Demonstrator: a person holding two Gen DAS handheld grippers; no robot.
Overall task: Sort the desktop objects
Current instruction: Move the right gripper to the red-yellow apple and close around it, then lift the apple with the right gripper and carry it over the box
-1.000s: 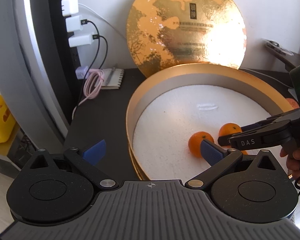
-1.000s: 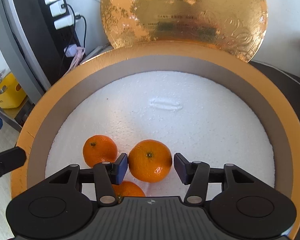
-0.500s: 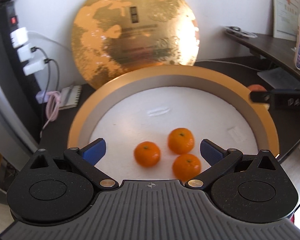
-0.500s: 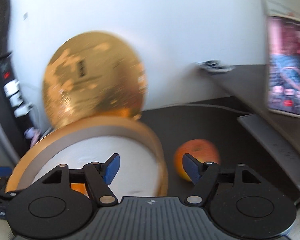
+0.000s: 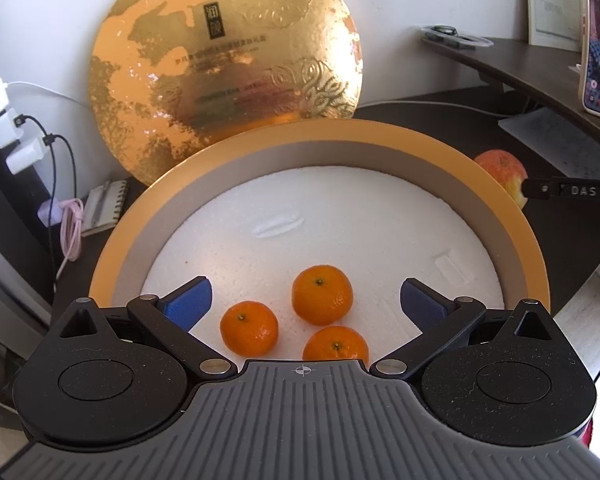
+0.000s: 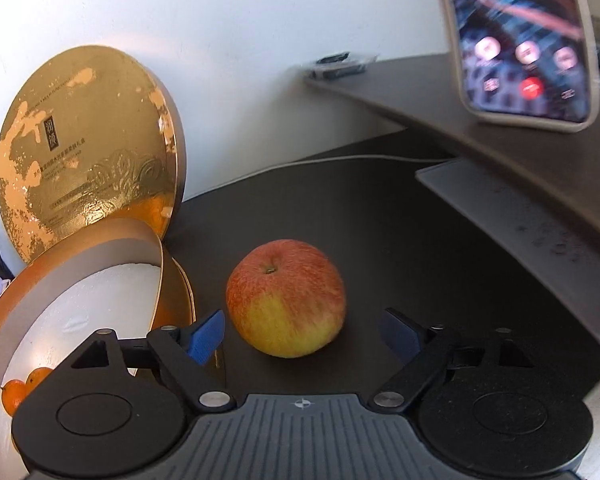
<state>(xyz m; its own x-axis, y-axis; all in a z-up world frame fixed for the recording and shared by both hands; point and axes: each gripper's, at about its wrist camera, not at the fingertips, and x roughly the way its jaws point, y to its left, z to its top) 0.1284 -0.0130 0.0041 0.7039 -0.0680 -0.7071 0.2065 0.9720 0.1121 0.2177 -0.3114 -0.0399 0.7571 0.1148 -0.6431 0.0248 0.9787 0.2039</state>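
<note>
Right gripper (image 6: 300, 334): jaws just widened, empty | apple (image 6: 286, 298) on desk at 12 o'clock, beside round box (image 6: 160, 276) | you risk nudging it; it rolls | left gripper (image 5: 304, 300) open.

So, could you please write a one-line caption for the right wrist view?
Open right claw facing an apple on the dark desk, beside the round gold box.

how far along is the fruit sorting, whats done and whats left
Done: three mandarins lie inside the round gold box. In hand: nothing is gripped; the right gripper, whose jaws have just been opening, is lined up on the apple on the desk beside the box. The left gripper hangs open over the mandarins. Left: the apple.
</note>
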